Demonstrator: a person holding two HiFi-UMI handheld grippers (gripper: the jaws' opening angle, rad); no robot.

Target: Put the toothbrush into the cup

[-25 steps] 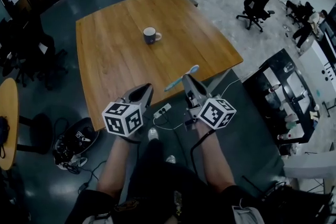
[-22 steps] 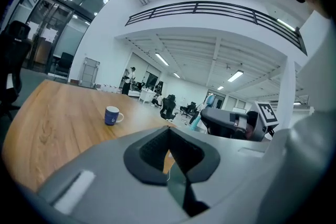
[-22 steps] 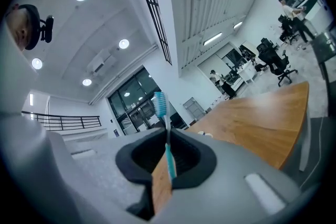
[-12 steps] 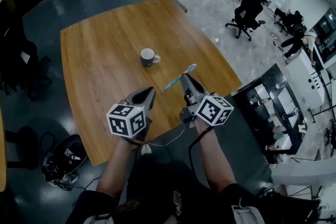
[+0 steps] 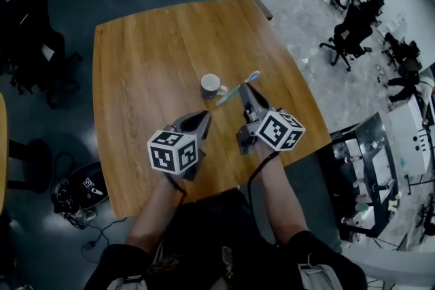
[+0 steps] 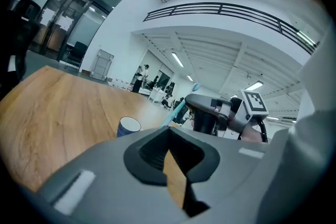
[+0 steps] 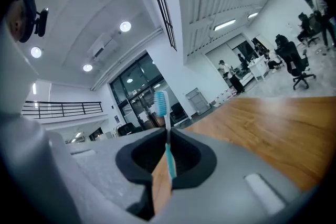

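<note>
Now: toothbrush clamped beside the cup

Right gripper [image 5: 246,88] clamped on slim blue-white toothbrush [image 5: 238,87], bristles toward 1 o'clock. Round cup [image 5: 211,85] near at its 9 o'clock, on wood-grain table [image 5: 149,51]. Bare wood from 10 to 12, table edge close at 3. Left gripper [image 5: 201,120] closed, empty, at cup's 6 o'clock.

Your right gripper [image 5: 246,88] holds the toothbrush [image 5: 232,92] slantwise just beside the white-rimmed cup [image 5: 211,84] on the wooden table [image 5: 136,64]; your left gripper [image 5: 201,119] hovers nearer you, apart from the cup
</note>
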